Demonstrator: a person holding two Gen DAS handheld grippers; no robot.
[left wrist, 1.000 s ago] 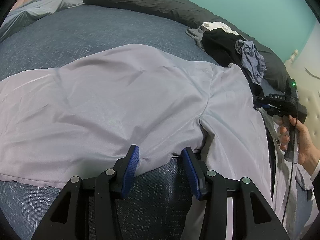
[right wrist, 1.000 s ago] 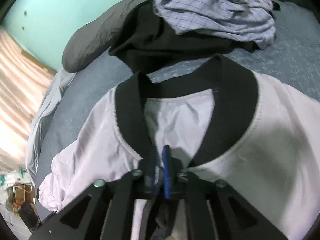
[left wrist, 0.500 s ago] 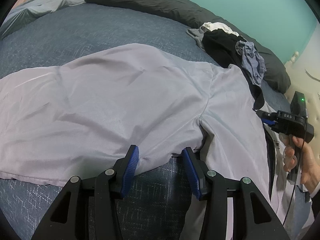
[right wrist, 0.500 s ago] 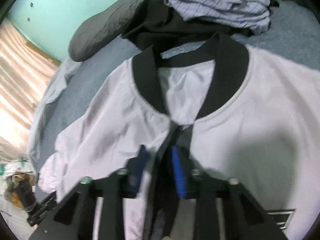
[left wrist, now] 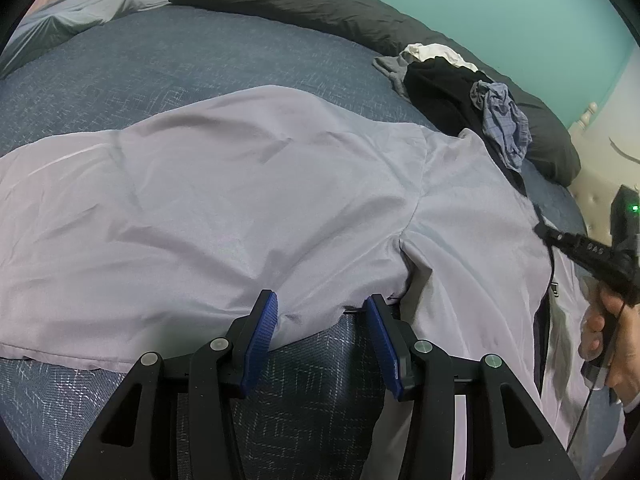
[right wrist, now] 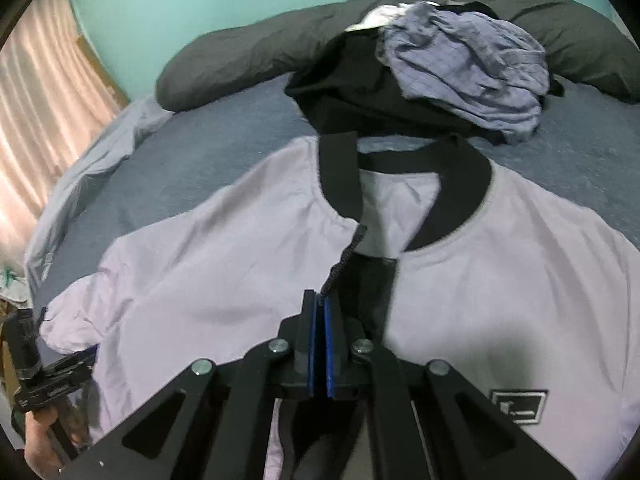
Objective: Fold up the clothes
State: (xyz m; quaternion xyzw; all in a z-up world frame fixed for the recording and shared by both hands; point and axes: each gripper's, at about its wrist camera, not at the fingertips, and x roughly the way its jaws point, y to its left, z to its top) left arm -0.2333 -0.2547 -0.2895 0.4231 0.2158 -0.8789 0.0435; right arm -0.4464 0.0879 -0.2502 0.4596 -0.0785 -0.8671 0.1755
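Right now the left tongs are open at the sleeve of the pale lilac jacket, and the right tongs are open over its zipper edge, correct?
Not quite. The right tongs are shut, their blue pads pressed together on the zipper edge of the pale lilac jacket, as the right wrist view shows. The left tongs are indeed open at its sleeve.

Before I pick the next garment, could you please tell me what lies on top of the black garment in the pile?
A crumpled blue checked garment lies on the black garment; a bit of white cloth peeks out behind. What lies beneath the pile is covered.
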